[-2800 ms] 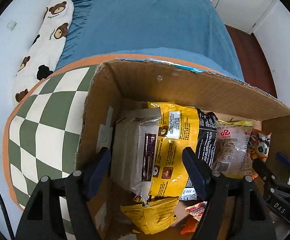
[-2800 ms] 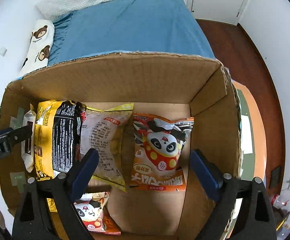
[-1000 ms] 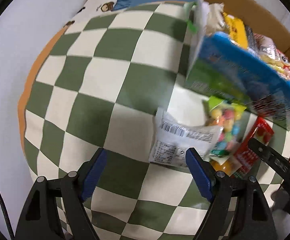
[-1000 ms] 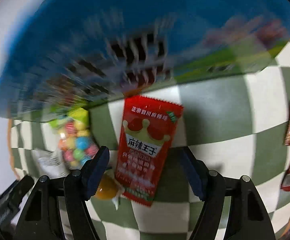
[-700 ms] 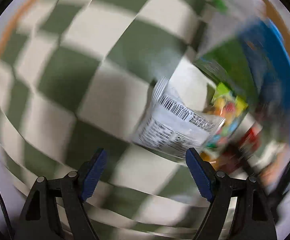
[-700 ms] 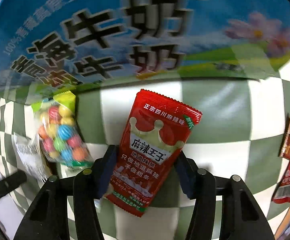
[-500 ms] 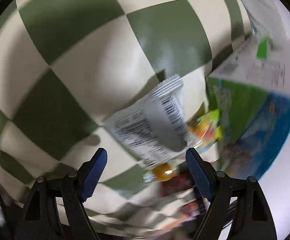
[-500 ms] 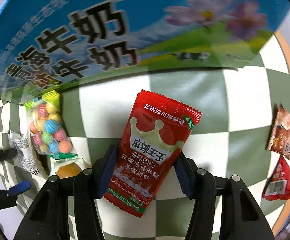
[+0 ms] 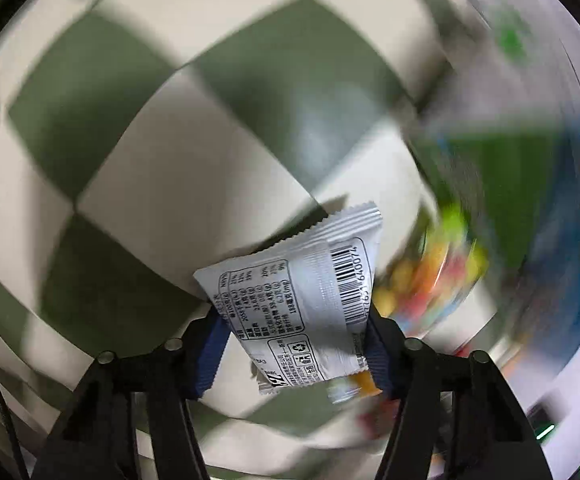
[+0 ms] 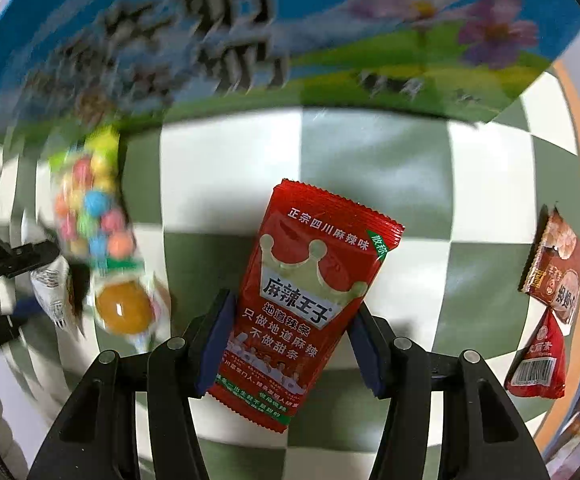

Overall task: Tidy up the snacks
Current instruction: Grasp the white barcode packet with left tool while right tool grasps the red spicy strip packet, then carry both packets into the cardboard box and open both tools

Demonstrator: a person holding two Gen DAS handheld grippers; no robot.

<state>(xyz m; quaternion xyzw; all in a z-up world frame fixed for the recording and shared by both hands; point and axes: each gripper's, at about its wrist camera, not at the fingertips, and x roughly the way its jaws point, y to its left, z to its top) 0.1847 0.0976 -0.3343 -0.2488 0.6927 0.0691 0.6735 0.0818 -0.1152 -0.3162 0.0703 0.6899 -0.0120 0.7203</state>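
Snacks — red packet (image 10: 310,300) pinched in right tool (image 10: 288,344), white packet (image 9: 302,304) between closing left tool (image 9: 292,350) — candy bag (image 10: 90,216) beside.

Green-and-cream checkered cloth (image 10: 370,152) spread underneath, filling both views. Orange border (image 10: 570,92) curving along the far right edge. Soft, dim light, blurred toward the edges.

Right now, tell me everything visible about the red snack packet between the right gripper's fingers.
The red snack packet is a glossy, flat foil-like sachet with crimped, serrated ends, a pale crown graphic, Chinese lettering and a green strip near its bottom. It stands slightly tilted over the green-and-cream checkered cloth. The right gripper is shut on it, blue pads pressing both long edges of its lower half.
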